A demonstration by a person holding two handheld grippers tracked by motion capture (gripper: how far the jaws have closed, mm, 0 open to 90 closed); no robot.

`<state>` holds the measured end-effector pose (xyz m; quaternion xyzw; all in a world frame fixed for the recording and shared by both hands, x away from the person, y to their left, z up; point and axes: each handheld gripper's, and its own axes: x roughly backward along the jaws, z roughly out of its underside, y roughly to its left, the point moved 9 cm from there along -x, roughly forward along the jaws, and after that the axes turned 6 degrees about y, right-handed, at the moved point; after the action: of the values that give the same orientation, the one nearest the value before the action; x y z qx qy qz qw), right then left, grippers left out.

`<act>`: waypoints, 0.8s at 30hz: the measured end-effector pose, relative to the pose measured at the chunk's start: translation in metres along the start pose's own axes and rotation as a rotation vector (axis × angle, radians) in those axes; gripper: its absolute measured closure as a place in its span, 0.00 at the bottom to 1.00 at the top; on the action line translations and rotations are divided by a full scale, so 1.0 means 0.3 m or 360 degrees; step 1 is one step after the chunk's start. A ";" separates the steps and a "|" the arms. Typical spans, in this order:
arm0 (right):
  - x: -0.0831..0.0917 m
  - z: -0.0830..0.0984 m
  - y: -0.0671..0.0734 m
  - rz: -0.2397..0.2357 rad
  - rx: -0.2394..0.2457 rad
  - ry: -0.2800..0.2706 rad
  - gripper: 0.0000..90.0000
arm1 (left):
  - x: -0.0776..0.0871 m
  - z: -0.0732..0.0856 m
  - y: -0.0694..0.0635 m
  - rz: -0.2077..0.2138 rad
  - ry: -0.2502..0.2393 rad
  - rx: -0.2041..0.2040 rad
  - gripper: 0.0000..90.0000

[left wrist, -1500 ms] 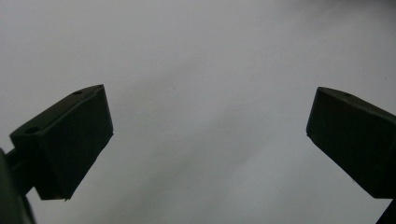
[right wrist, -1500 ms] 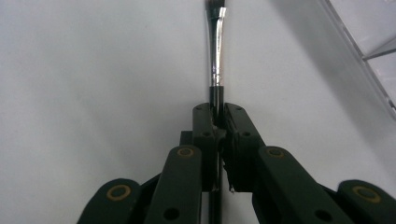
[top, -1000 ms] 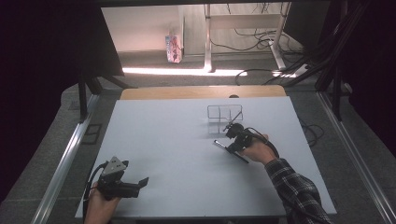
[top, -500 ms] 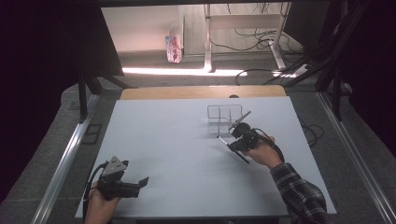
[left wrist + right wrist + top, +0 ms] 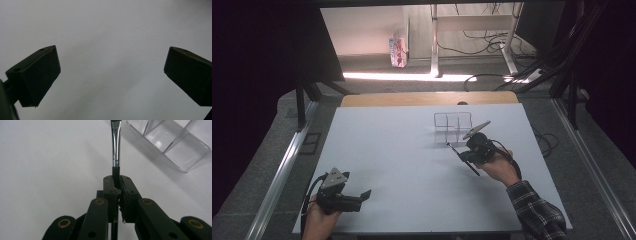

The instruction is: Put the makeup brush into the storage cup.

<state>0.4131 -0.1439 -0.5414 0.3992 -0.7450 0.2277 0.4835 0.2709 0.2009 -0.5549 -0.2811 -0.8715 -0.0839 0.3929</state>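
My right gripper (image 5: 466,156) is shut on a paintbrush (image 5: 454,149) with a black handle and a silver ferrule. It holds the brush just above the white table (image 5: 402,150), in front of a clear plastic organizer (image 5: 453,125). In the right gripper view the ferrule and bristles of the brush (image 5: 116,147) stick out past the closed gripper (image 5: 117,182), pointing beside the organizer (image 5: 172,142) with its divided compartments. My left gripper (image 5: 362,195) rests at the near left corner. In the left gripper view this gripper (image 5: 112,67) stands wide open over bare table.
A wooden strip (image 5: 427,98) runs along the table's far edge. Beyond it are a floor with cables (image 5: 492,40), a desk frame and a small carton (image 5: 397,50). Metal rails (image 5: 277,175) flank the table on both sides.
My right gripper has risen a little with the brush and shifted rightward, closer to the organizer's front. The left gripper has stayed where it was.
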 end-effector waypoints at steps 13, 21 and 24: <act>0.057 0.003 0.009 0.0021 -0.0019 -0.0141 0.93 | 0.002 0.000 0.001 -0.0001 -0.0007 -0.0002 0.01; 0.100 0.005 0.010 0.0036 -0.0038 -0.0254 0.93 | 0.004 0.001 0.000 -0.0002 -0.0010 -0.0001 0.01; 0.114 0.007 0.008 0.0046 -0.0049 -0.0292 0.93 | 0.004 0.001 0.000 -0.0001 -0.0008 -0.0002 0.01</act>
<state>0.4026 -0.1569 -0.5112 0.4000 -0.7953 0.1857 0.4160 0.2700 0.2014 -0.5543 -0.2812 -0.8726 -0.0839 0.3905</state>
